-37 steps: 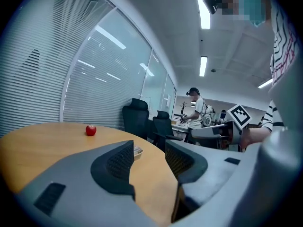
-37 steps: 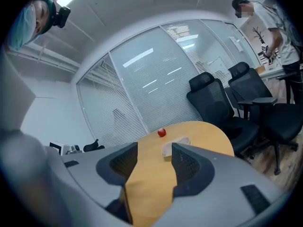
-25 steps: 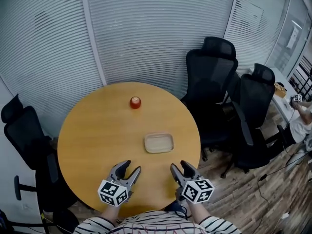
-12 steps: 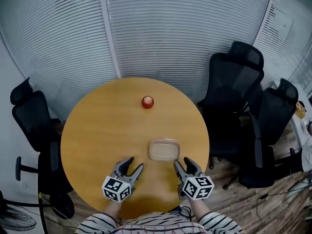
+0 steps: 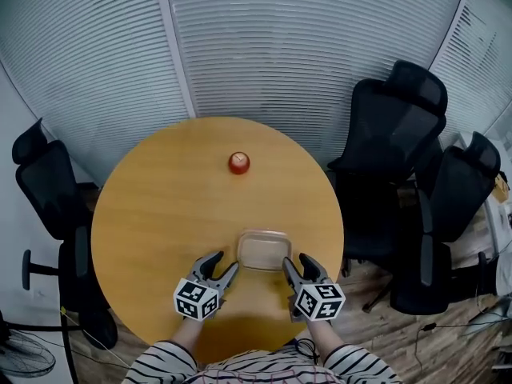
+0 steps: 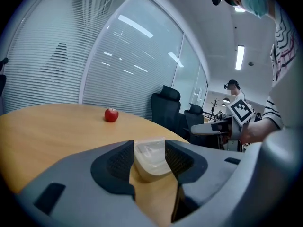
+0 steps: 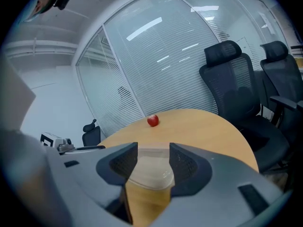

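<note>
**A:** Far left?

**B:** Black mesh-backed office chair (image 5: pixel 44 184), just beside the rim of the round wooden table (image 5: pixel 148 214). Grey slatted blinds (image 5: pixel 96 62) behind.

**A:** Next, at the near edge?

**B:** Grey two-jaw left gripper (image 5: pixel 222 266) with its marker cube toward the person's striped sleeves (image 5: pixel 164 365). Jaws spread wide, gripping nothing, angled toward the near left corner of the translucent rectangular plastic container (image 5: pixel 262 251). In the left gripper view, the container framed in the gap just past the fingertips. No clear contact with either pad.

**A:** Farther back?

**B:** Small round red fruit (image 5: pixel 238 162), alone on the far half of the table, well apart from the container and from both grippers.

**A:** Centre?

**B:** The container itself, flat on the wood near the person's side of the table, between the two grippers.

**A:** Right of it?

**B:** Matching right gripper (image 5: pixel 298 264), jaws likewise spread and clamped on nothing, tips just beside the container's near right corner. In the right gripper view, the container's rim across the gap beyond the fingertips, red fruit farther off in line above it.

**A:** Far right?

**B:** Two more black office chairs (image 5: pixel 400 126), off the table's right side, one behind the other.
</note>
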`<state>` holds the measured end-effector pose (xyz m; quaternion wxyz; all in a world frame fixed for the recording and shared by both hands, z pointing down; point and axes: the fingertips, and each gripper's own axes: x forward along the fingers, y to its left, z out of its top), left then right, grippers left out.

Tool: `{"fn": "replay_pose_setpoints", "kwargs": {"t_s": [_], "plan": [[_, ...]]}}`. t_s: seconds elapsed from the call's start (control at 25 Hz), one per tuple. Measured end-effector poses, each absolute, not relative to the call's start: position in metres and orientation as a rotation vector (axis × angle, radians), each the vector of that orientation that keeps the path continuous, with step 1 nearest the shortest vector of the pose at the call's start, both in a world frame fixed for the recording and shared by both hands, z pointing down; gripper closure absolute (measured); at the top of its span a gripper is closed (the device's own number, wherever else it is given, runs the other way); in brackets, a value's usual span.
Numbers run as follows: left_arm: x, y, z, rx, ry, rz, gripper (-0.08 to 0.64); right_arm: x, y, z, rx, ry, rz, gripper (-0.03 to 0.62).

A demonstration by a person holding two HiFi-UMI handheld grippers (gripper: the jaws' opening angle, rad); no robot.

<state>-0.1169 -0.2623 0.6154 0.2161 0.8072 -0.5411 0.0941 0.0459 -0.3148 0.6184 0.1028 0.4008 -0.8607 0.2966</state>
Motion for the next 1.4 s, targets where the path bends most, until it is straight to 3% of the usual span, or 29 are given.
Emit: {"fn": "replay_pose_setpoints", "kwargs": {"t_s": [0.56, 1.4], "plan": [[-0.107, -0.314, 0.677, 2.074, -1.403, 0.247, 0.347, 0.046, -0.342, 0.677, 1.096, -2.48, 0.952, 0.374], [-0.092, -0.323, 0.674, 2.099, -1.357, 0.217, 0.347, 0.038, -0.346, 0.685, 1.064, -2.493, 1.014, 0.411]]}}
